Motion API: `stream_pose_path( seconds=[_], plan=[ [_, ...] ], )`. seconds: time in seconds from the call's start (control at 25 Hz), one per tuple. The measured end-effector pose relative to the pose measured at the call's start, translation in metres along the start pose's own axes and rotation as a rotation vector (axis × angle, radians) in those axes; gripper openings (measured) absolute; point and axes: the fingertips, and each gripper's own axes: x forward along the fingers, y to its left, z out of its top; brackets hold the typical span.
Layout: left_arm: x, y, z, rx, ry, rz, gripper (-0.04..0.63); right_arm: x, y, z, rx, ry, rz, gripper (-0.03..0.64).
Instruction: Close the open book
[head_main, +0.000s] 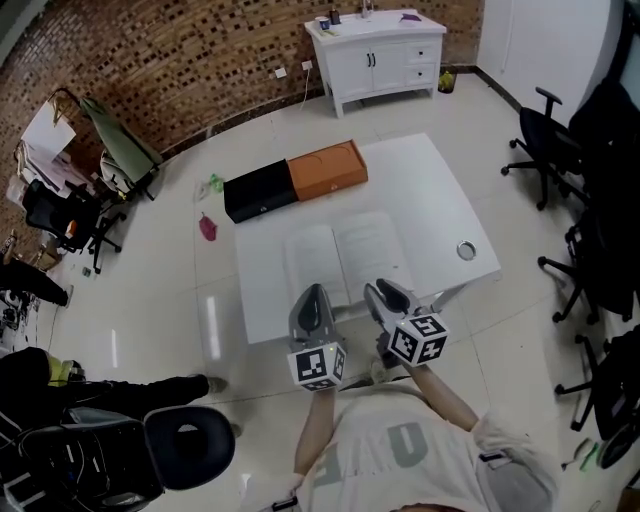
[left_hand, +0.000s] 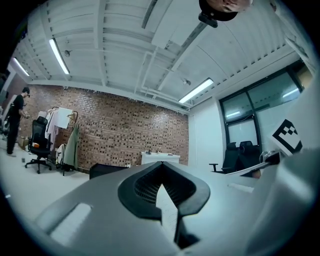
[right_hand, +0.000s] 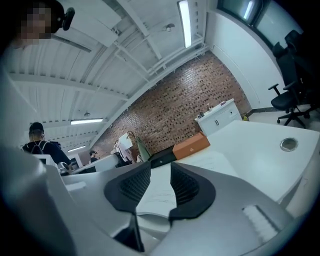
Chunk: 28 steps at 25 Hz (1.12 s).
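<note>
The open book (head_main: 345, 250) lies flat in the middle of the white table (head_main: 440, 190), both pages facing up. My left gripper (head_main: 312, 298) hovers at the near edge of the left page; its jaws meet at the tips, so it is shut and holds nothing. In the left gripper view (left_hand: 161, 164) a sliver of the page (left_hand: 168, 212) shows behind the pads. My right gripper (head_main: 388, 294) stands open at the near edge of the right page. In the right gripper view (right_hand: 160, 169) the book's near edge (right_hand: 159, 195) shows in the gap, and the pads do not press on it.
An orange box (head_main: 327, 170) and a black box (head_main: 258, 192) lie end to end at the table's far edge. A round metal grommet (head_main: 466, 250) sits near the right edge. Office chairs (head_main: 545, 140) stand to the right, a white cabinet (head_main: 380, 55) beyond.
</note>
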Motion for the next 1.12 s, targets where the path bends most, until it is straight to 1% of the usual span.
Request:
stream_pose_path(
  seconds=[0.08,0.12,0.16,0.2,0.24,0.28,0.36,0.4,0.52,0.56,0.6,0.68,0.88,1.0,1.08,1.12],
  plan=[
    [0.002,0.002,0.0,0.002,0.009,-0.009,0.012,0.004,-0.001,-0.006,0.009,0.01,-0.011,0.117],
    [0.002,0.003,0.001,0.004,0.012,-0.014,0.012,0.005,-0.004,-0.012,0.06,0.019,-0.017,0.117],
    [0.002,0.003,0.001,0.006,0.014,-0.018,0.012,0.004,-0.009,-0.021,0.152,0.03,-0.025,0.115],
    [0.001,0.004,0.001,0.007,0.015,-0.021,0.012,0.001,-0.018,-0.031,0.27,0.035,-0.04,0.115],
    [0.001,0.004,0.0,0.007,0.018,-0.024,0.012,-0.003,-0.028,-0.041,0.385,0.033,-0.064,0.115],
    [0.002,0.005,-0.002,0.008,0.023,-0.027,0.012,-0.007,-0.04,-0.049,0.476,0.024,-0.096,0.114],
    [0.004,0.005,-0.007,0.011,0.041,-0.034,0.012,-0.013,-0.067,-0.063,0.603,-0.001,-0.171,0.118],
    [0.005,0.004,-0.009,0.01,0.05,-0.038,0.012,-0.015,-0.08,-0.071,0.685,-0.018,-0.205,0.126],
    [0.008,0.001,-0.015,-0.001,0.065,-0.051,0.012,-0.024,-0.114,-0.103,1.019,-0.07,-0.286,0.14],
    [0.01,-0.001,-0.016,-0.003,0.067,-0.054,0.012,-0.025,-0.121,-0.114,1.097,-0.075,-0.304,0.141],
    [0.012,-0.001,-0.016,-0.004,0.069,-0.055,0.012,-0.025,-0.126,-0.123,1.14,-0.074,-0.315,0.146],
    [0.015,-0.001,-0.017,-0.002,0.072,-0.056,0.012,-0.02,-0.13,-0.13,1.165,-0.066,-0.315,0.156],
    [0.018,0.007,-0.025,0.015,0.099,-0.04,0.012,-0.002,-0.138,-0.133,1.201,-0.08,-0.29,0.163],
    [0.021,0.015,-0.026,0.026,0.105,-0.022,0.012,0.004,-0.143,-0.13,1.177,-0.092,-0.311,0.149],
    [0.022,0.021,-0.025,0.021,0.103,-0.005,0.012,0.006,-0.144,-0.128,1.162,-0.115,-0.335,0.13],
    [0.022,0.023,-0.024,0.017,0.101,0.004,0.012,0.006,-0.145,-0.128,1.164,-0.129,-0.34,0.132]
  ],
)
